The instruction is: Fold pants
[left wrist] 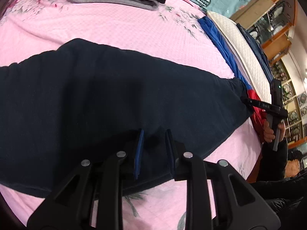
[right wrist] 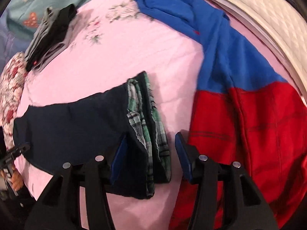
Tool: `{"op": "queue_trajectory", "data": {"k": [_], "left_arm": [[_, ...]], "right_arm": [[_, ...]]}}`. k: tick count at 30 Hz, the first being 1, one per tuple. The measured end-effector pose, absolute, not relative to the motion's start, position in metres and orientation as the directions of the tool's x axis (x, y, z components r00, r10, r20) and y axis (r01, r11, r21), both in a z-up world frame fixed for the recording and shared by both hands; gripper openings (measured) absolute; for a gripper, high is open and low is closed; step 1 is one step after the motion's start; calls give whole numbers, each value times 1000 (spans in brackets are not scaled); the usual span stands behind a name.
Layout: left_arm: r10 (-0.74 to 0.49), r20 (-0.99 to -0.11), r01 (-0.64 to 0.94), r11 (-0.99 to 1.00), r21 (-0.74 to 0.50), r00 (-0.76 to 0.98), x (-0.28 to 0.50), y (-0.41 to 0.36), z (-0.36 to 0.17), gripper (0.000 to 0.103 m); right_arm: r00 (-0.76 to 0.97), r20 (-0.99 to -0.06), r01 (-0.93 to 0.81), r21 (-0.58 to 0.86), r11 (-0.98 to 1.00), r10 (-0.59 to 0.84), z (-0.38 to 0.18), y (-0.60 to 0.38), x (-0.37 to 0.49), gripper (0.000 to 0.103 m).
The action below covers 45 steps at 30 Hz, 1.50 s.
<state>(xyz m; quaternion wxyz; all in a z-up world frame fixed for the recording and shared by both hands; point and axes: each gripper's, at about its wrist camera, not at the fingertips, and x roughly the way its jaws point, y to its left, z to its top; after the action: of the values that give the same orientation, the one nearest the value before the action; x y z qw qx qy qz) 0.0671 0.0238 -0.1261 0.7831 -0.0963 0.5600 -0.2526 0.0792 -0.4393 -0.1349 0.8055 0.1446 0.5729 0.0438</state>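
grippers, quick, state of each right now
Left tool: open, over the navy pants, gripping nothing.
Right tool: open, fingers either side of the pants' plaid-lined end, not closed on it.

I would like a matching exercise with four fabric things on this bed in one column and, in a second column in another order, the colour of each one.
Things:
1. pants
2. lining at the pants' open end
3. bedsheet
4. loose garment beside the pants

Colours:
A. pink with flowers
B. blue above, red below
C. dark navy
D. green and white plaid

Pairs: 1-C, 2-D, 3-A, 4-B
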Motion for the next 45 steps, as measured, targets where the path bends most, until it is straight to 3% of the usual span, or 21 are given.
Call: {"op": "queue_trajectory", "data": {"k": [4,8,10,17,30,33,34,36,37,39,45], "left_arm": [[-474,-844,241,875,-420,251,70,17,-123,24],[-462,-849,227,882,-412,255,71,2,-118,24],[-457,-852,242,883,-401,256,70,-8,-116,24],[-460,-868,344,858,-380,186,66,-73,-120,24],[-529,-847,514,741,-432,49,92,-197,-119,24],[-541,-841,516,729,-451,29,97,-213,-125,24],[-540,-841,528,722,-447,26,96,-218,-126,24],[-549,-836,556,701,-447,20,89,-218,-124,24],[-558,-830,562,690,-456,12,86,-215,-124,15],[-570,-822,558,681,-473,-1,83,-209,-125,5],[-607,-791,493,713,-499,77,86,-159,-112,4]], "right_arm": [[335,-883,-6,347,938,329,-136,-440,84,58],[321,-858,-42,410,911,401,-141,-447,89,56],[321,-866,-55,387,921,383,-142,-446,89,48],[320,-910,-129,233,964,263,-142,-424,88,48],[295,-922,-175,205,963,250,-135,-406,85,46],[292,-903,-112,294,949,314,-137,-420,100,46],[291,-893,-84,334,939,344,-139,-426,105,45],[295,-889,-55,350,935,350,-139,-432,108,18],[288,-877,-50,387,921,384,-140,-435,108,12],[306,-873,-42,386,922,379,-134,-435,104,11],[363,-829,-22,449,893,425,-101,-431,102,10]]}}
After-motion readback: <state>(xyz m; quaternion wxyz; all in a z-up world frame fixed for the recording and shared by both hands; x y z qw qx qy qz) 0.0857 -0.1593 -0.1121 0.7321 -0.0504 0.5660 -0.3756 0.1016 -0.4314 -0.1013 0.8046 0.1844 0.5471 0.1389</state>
